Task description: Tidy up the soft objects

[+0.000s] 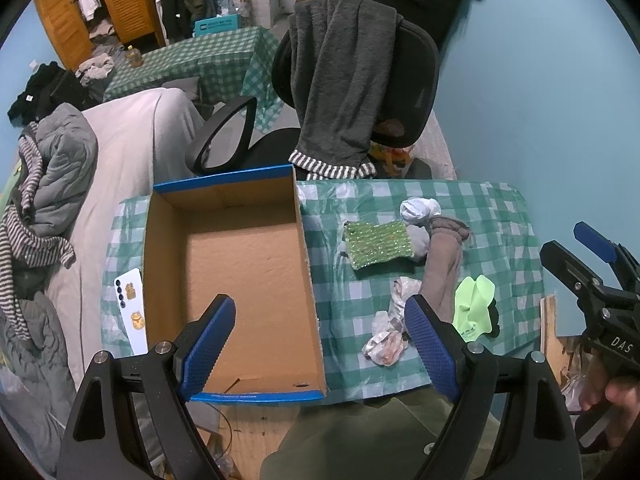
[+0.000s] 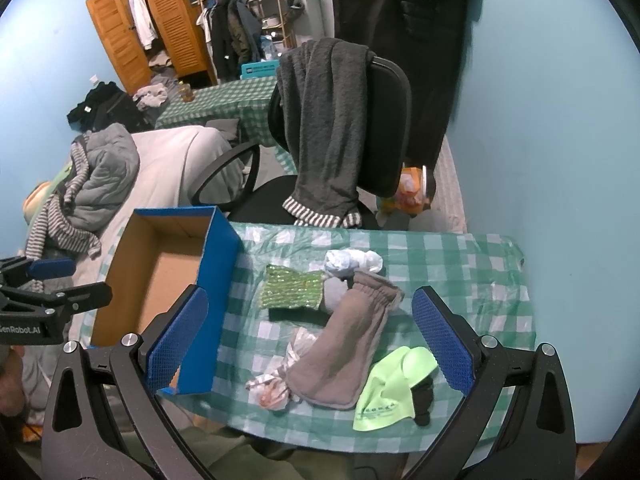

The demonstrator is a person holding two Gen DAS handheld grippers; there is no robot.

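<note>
An empty cardboard box with blue outer walls stands on the checked table; it also shows in the right wrist view. Right of it lie a green sequined pad, a brown sock, a white-blue bundle, a neon green cloth and a crumpled plastic bag. My left gripper is open above the box's near right wall. My right gripper is open above the sock and also shows in the left wrist view.
A white phone lies on the table left of the box. An office chair draped with grey trousers stands behind the table. A bed with jackets is on the left. The blue wall is on the right.
</note>
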